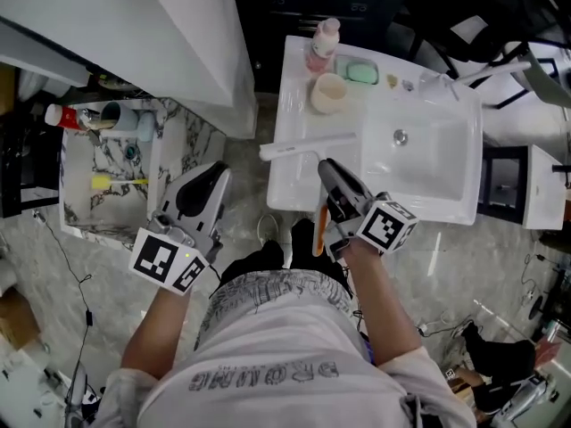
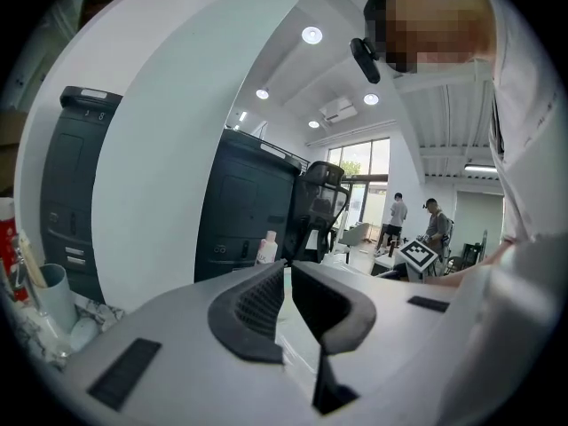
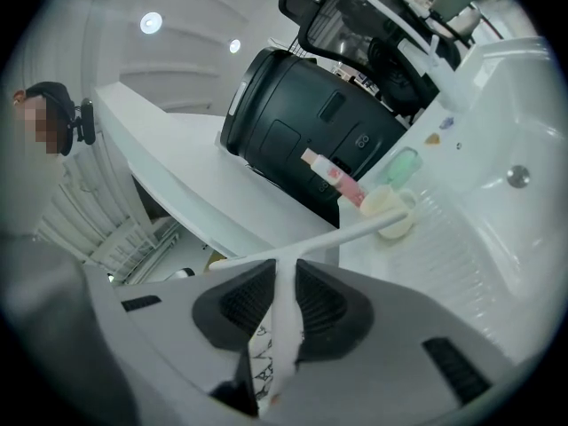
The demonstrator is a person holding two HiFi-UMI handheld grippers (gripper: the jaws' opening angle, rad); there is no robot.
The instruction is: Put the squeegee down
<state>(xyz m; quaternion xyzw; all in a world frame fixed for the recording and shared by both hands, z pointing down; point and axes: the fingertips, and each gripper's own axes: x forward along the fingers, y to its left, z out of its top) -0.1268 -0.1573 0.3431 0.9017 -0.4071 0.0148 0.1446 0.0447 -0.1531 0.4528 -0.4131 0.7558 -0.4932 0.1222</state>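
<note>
**Squeegee (image 1: 308, 144) at the desk (image 1: 287, 185) edge, not yet released**
Right tool (image 1: 325, 165) was clamped on its handle, blade overhanging the desk's left edge; released there, it would likely tip off. Left tool (image 1: 211, 171) was nearly together, empty.

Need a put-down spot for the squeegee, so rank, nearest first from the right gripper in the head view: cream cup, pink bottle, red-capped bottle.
1. Cream cup, on the sink counter just ahead of the right gripper.
2. Pink bottle, at the counter's back edge.
3. Red-capped bottle, far left on the marble shelf.
</note>
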